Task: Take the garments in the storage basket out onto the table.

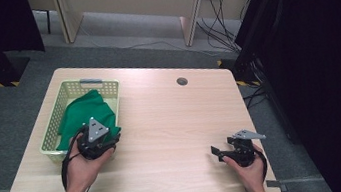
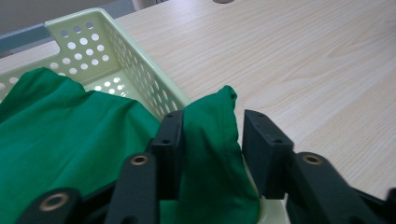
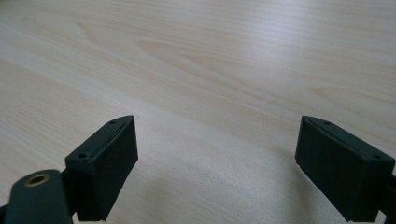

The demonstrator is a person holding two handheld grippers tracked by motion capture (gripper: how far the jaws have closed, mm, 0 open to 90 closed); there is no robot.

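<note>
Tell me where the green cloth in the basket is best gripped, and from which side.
Probably the raised fold of the green cloth draped over the basket's near corner: it stands up between the left gripper's jaws, so come from the table side, over the rim.

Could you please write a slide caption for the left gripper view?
Left tongs straddle a fold of green cloth draped over the pale green perforated plastic basket.
</note>
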